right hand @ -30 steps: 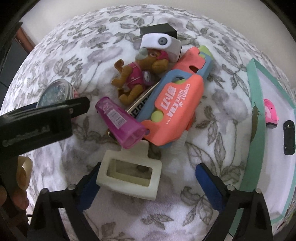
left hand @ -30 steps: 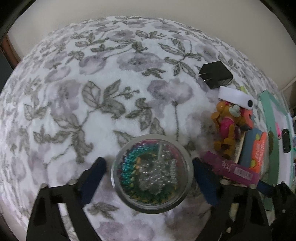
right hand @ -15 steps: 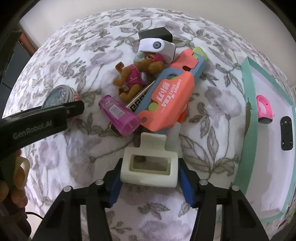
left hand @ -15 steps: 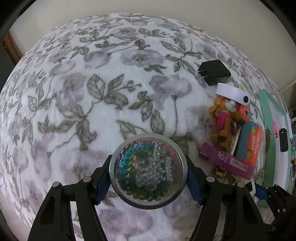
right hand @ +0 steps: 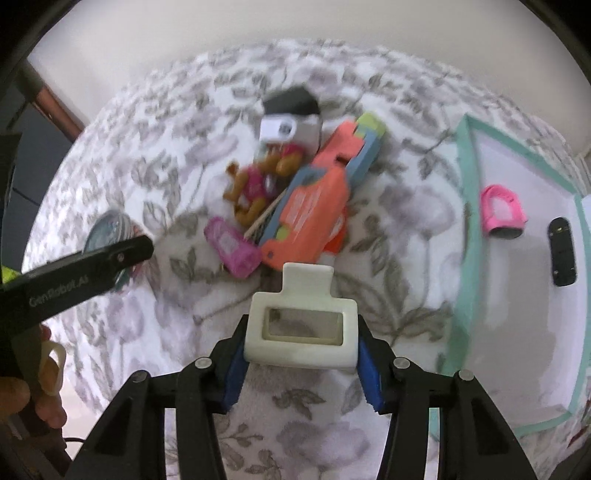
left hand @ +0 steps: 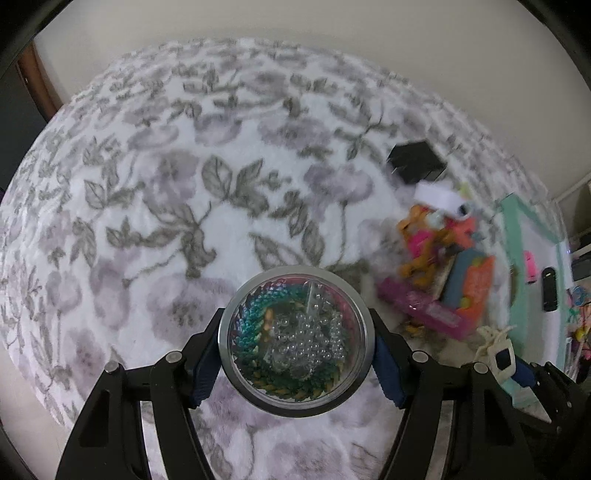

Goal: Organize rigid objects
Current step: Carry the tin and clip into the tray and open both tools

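Observation:
My left gripper (left hand: 295, 341) is shut on a round clear-lidded tin of beads (left hand: 293, 339) and holds it above the flowered blanket (left hand: 184, 192). My right gripper (right hand: 301, 343) is shut on a cream rubber case (right hand: 301, 328), lifted off the blanket. The tin also shows in the right wrist view (right hand: 107, 230) at the left, behind the left gripper's arm. A pile lies further on: a toy dog (right hand: 264, 181), a pink tube (right hand: 232, 247), an orange carrot-knife toy (right hand: 314, 210), a white camera (right hand: 282, 129) and a black charger (right hand: 291, 101).
A white tray with a teal rim (right hand: 461, 229) lies at the right. In it are a pink object (right hand: 502, 212) and a black oblong object (right hand: 561, 251). A cream wall (left hand: 295, 22) backs the bed.
Both grippers closed: the left on the bead tin, the right on the cream case. Both then lifted their objects and drew back from the pile.

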The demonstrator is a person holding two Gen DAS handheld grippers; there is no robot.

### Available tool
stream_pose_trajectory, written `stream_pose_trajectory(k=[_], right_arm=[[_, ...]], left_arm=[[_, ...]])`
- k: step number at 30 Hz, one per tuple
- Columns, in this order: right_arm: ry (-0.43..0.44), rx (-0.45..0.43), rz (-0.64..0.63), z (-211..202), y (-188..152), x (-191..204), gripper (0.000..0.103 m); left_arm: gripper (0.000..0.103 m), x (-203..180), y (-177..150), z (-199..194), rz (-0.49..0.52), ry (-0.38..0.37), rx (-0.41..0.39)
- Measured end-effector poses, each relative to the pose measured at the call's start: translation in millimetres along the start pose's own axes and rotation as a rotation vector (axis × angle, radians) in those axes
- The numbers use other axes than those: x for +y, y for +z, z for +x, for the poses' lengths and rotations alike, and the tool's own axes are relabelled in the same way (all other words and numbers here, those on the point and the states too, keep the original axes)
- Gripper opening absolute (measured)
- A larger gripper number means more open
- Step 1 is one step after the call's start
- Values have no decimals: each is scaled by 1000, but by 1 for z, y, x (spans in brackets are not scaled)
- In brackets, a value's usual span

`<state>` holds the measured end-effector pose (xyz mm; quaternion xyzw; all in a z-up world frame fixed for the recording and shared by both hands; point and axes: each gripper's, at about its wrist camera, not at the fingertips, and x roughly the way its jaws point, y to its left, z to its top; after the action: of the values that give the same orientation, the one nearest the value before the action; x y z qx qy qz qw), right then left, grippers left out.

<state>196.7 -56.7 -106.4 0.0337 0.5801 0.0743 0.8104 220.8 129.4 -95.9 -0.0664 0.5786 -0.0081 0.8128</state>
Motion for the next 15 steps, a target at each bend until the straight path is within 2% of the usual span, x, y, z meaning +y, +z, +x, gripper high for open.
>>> stream_pose_trajectory(k=[7,13,15], right_arm=[[-61,-143,48,-55,11,-31,54],[-174,-213,95,-87,14,-71,54],[-220,-215,116,-83,18,-80,54]], left_arm=[[72,-44,11,-50,36,-47,-85],[72,-116,17,-69,136,-75,-116],[72,-141,19,-67,176,-73,-112]])
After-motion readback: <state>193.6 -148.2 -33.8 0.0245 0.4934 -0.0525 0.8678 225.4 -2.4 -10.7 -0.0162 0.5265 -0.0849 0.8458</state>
